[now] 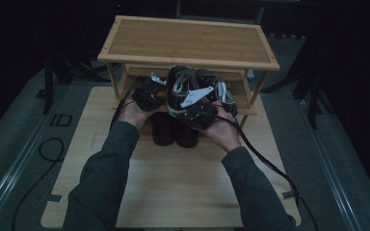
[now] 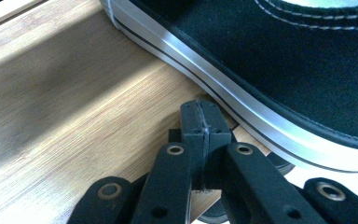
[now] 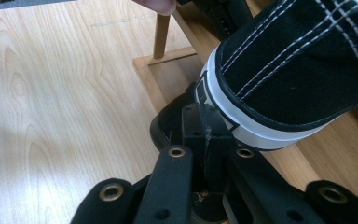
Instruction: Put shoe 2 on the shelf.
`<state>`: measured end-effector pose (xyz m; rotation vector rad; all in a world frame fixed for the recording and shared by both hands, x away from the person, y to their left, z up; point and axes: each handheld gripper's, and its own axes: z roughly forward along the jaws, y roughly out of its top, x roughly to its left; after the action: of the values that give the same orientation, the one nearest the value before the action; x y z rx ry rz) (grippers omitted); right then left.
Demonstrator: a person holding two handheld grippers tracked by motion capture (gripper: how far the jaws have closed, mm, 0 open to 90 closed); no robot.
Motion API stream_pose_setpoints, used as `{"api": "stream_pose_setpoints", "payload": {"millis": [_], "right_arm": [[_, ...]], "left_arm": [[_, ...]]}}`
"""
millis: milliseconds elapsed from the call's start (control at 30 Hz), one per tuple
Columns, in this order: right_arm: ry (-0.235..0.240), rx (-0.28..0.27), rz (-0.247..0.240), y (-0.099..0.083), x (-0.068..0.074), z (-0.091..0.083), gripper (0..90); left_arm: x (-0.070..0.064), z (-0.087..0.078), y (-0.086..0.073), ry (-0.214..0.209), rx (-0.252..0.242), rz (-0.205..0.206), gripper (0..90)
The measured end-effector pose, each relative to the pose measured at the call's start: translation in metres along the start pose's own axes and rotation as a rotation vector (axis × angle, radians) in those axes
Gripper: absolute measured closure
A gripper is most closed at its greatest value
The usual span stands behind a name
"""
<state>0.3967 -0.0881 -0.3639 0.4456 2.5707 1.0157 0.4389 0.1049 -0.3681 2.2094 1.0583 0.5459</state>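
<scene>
Pressing together, the jaws of the left gripper [image 2: 200,121] stand closed with nothing between them, their tips just beside the white sole edge of a black canvas sneaker [image 2: 279,60] that lies on the middle shelf [image 2: 74,107] of a wooden shoe rack [image 1: 188,41].

Right gripper [image 3: 204,122]: jaws likewise closed against each other, empty as far as can be seen, tips touching or just short of the white rubber heel of the same sneaker [image 3: 298,70]; which of the two cannot be told.

Seen from the high view: left gripper [image 1: 147,94] at the rack's middle shelf, toward its left side; right gripper [image 1: 197,108] at the front of that shelf, near its centre, grey plate on top. Each is held in a hand, forearms in dark sleeves.

Sneaker [image 1: 180,89]: on the middle shelf of the rack, heel overhanging the front edge, between the two grippers. A second like sneaker [image 1: 217,86] lies just beside it, toward the rack's right post.

Dark shoes [image 1: 173,130]: a pair, on the rack's lowest level, below the sneakers.

Rack: stands at the far end of a pale wooden table [image 1: 173,187]; top shelf bare.
</scene>
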Motion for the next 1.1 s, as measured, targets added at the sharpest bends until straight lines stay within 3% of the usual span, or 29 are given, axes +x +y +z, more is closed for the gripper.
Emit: {"api": "stream_pose_setpoints", "payload": {"millis": [67,133,533,1100], "right_arm": [[-0.012,0.004,-0.001,0.000,0.000,0.001,90.0],[-0.064,0.015,0.003,0.000,-0.001,0.003,90.0],[-0.041,-0.011,0.025,0.001,-0.001,0.007,90.0],[-0.019,0.033,-0.021,-0.001,0.002,-0.002,89.7]], "left_arm": [[0.000,0.000,0.000,-0.001,-0.001,0.000,90.0],[0.000,0.000,0.000,0.000,-0.002,0.002,90.0],[0.000,0.000,-0.002,0.003,-0.016,-0.008,90.0],[0.004,0.000,0.001,-0.024,-0.002,-0.009,90.0]]}}
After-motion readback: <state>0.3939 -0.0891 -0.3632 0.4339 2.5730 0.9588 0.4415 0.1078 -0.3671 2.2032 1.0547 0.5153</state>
